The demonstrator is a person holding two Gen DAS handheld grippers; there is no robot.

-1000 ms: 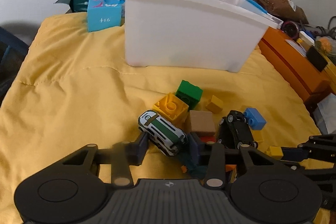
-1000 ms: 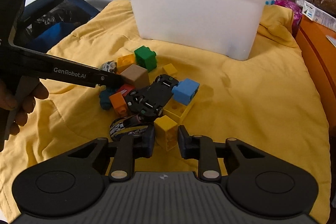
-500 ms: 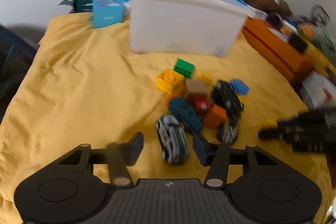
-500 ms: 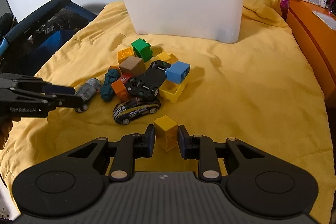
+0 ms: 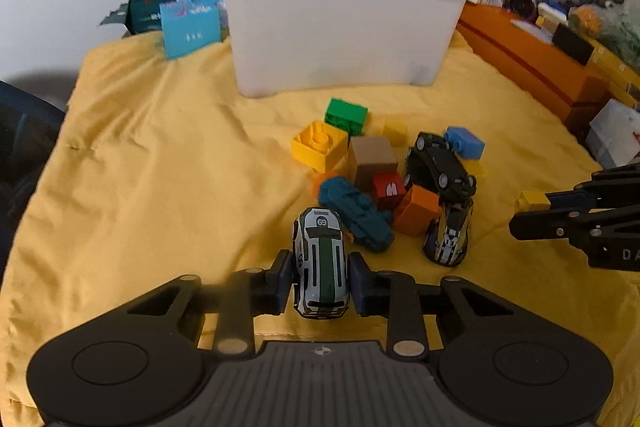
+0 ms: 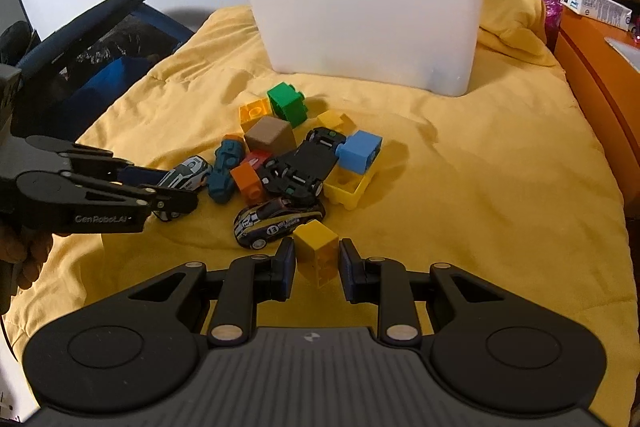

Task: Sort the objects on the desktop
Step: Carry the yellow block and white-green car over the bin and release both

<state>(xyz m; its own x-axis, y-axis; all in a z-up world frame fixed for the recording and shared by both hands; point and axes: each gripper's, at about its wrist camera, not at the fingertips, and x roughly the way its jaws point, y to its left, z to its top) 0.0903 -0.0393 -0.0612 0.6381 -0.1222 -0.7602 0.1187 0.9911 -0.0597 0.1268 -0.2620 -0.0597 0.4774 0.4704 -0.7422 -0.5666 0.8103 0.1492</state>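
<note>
Yellow cloth covered the worktop (image 5: 160, 167), and on it the left claw (image 5: 320, 277) was closing on a white toy car (image 5: 320, 259) with a green stripe, its pads against the car's two flanks near the near edge of the scene. The right claw (image 6: 318, 267) was clenched on a small yellow block (image 6: 318, 253), pads on its two opposite flat faces, just right of a dark racing car (image 6: 276, 221). Both held things looked light and rigid; the car's glossy shell is probably slippery and it could roll on its wheels, so the flat sides between the wheels seem the safest hold, while the block's square faces should grip readily. Between the claws and the far side lay the unsorted heap: a green block (image 5: 346, 115), a studded yellow block (image 5: 318, 145), a brown cube (image 5: 374, 161), a red piece (image 5: 388, 189), an orange block (image 5: 416, 209), a blue block (image 5: 464, 141), a teal toy vehicle (image 5: 356, 213) and a black car (image 6: 298, 167) lying wheels-up. Beyond them stood a white plastic bin (image 5: 340, 27) (translucent, with only faint shapes showing low through its wall), its contents not readable from either view. Bags and boxes crowded the far edge behind it.
</note>
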